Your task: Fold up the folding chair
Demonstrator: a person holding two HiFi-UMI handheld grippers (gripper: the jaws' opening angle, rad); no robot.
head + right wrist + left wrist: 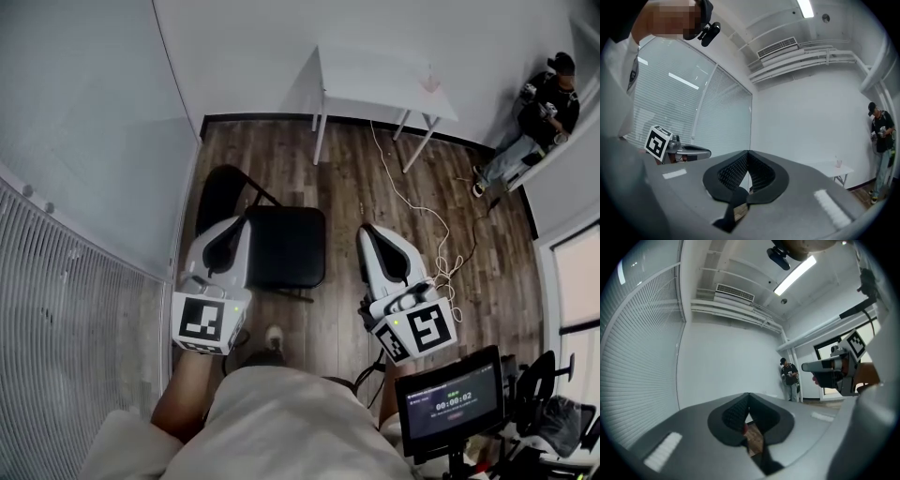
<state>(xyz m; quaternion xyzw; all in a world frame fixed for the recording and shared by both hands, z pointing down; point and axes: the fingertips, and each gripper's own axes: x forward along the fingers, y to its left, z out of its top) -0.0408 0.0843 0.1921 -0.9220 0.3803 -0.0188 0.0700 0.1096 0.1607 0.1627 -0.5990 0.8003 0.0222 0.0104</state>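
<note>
head view: the folding chair (284, 246) stands unfolded on the floor (349, 178), low between the left gripper (232, 228) and right gripper (368, 232). both pairs of fingers are pressed together, empty. this looks like the approach; next, spread the fingers and take the seat edge.

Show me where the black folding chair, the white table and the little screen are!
Black folding chair (286, 246): head view, middle of its seat.
White rectangular table (370, 84): head view, bare part of its top.
Small dark screen (451, 401): head view, middle of its display.
</note>
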